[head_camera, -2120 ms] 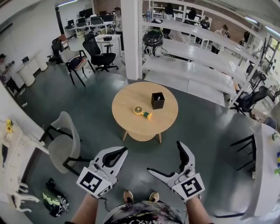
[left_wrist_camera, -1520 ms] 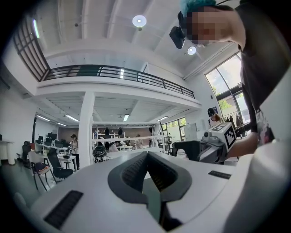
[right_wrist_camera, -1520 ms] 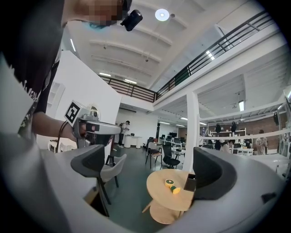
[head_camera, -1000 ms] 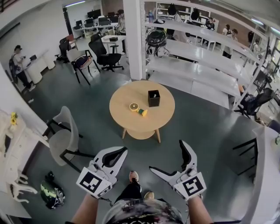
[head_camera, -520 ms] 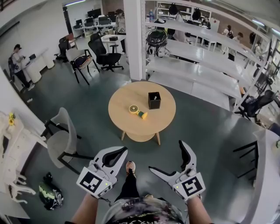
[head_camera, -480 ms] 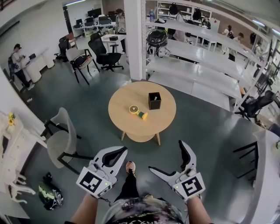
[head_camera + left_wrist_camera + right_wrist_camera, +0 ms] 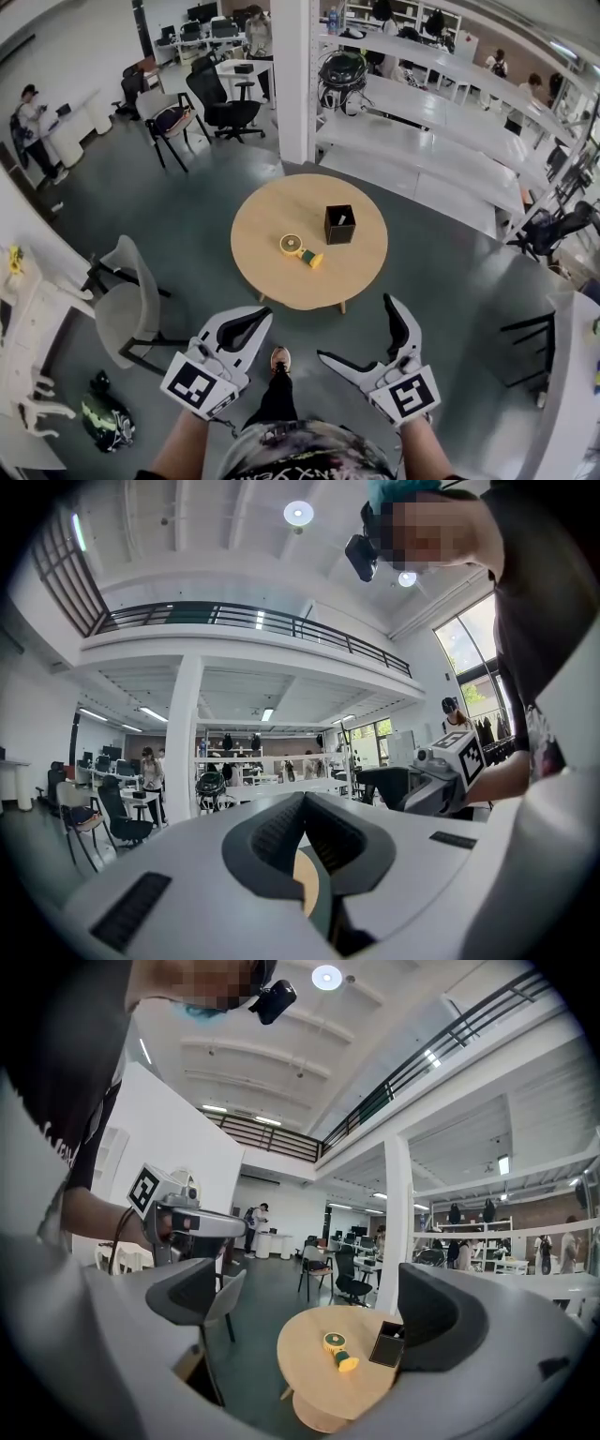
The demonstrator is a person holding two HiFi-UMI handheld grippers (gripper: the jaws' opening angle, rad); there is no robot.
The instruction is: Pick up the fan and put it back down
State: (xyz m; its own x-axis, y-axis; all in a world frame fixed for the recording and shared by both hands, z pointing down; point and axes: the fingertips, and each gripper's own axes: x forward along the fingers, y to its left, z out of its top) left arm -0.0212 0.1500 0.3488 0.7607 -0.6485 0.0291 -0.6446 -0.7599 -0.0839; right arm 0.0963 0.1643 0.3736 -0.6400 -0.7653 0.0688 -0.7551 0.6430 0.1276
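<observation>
A small yellow fan with a green handle (image 7: 300, 248) lies on its side on the round wooden table (image 7: 272, 211), left of a black box (image 7: 339, 223). Both grippers hang in the air well short of the table, over the grey floor. My left gripper (image 7: 262, 317) is shut with nothing in it; in the left gripper view its pads (image 7: 302, 803) meet at the tips. My right gripper (image 7: 361, 330) stands wide open and empty. The right gripper view looks between the jaws of that gripper (image 7: 314, 1314) at the fan (image 7: 337, 1349) and the box (image 7: 386, 1344) far ahead.
A grey chair (image 7: 127, 300) stands left of the table and a helmet-like object (image 7: 105, 417) lies on the floor at lower left. Behind the table are a white pillar (image 7: 292, 75), long white benches (image 7: 422, 131) and office chairs (image 7: 220, 103). People stand far off.
The person has stepped forward, so the table sits slightly nearer and lower in the head view. Both grippers keep the same pose; the fan has not moved.
</observation>
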